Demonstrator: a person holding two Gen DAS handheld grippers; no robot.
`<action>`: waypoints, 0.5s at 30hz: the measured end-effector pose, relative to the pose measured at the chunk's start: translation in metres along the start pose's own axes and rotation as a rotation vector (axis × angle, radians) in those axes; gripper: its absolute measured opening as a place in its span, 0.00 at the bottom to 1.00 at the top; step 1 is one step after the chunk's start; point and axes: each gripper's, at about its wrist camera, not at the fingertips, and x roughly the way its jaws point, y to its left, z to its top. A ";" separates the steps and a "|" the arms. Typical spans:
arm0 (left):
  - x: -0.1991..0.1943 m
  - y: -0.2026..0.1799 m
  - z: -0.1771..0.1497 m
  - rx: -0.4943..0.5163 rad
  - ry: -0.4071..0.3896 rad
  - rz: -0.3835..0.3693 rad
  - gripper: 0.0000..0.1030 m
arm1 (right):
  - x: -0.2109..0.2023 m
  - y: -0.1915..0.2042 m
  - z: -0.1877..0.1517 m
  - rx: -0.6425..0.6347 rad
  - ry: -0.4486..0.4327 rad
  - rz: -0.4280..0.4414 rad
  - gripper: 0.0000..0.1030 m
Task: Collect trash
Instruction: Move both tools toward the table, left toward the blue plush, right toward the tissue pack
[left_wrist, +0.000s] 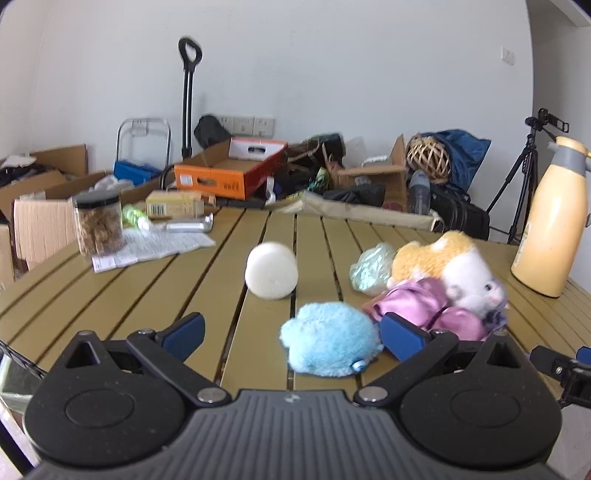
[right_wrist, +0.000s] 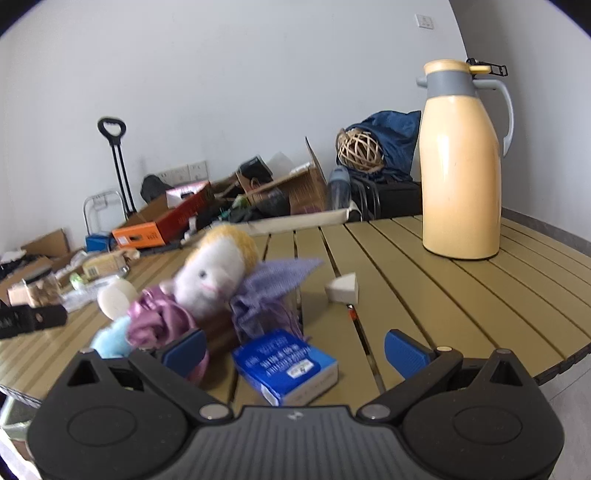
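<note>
Blue box (right_wrist: 286, 369) lies between open right tongs (right_wrist: 295, 350).

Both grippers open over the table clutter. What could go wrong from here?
1. The left gripper is lined up on the blue fluffy ball, probably a toy, not trash; the crumpled plastic wrapper sits farther back.
2. The right gripper frames the blue box, but the purple cloth touches its left finger and may snag.
3. The thermos stands near the table edge; a wide sweep might tip it.
</note>
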 end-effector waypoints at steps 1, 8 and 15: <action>0.004 0.003 -0.002 -0.005 0.013 0.002 1.00 | 0.006 0.001 -0.002 -0.003 0.007 -0.008 1.00; 0.018 0.016 -0.009 -0.017 0.062 0.021 1.00 | 0.033 0.011 -0.014 -0.011 0.022 -0.019 0.99; 0.020 0.021 -0.012 -0.017 0.072 0.027 1.00 | 0.049 0.021 -0.022 -0.021 0.021 -0.046 0.98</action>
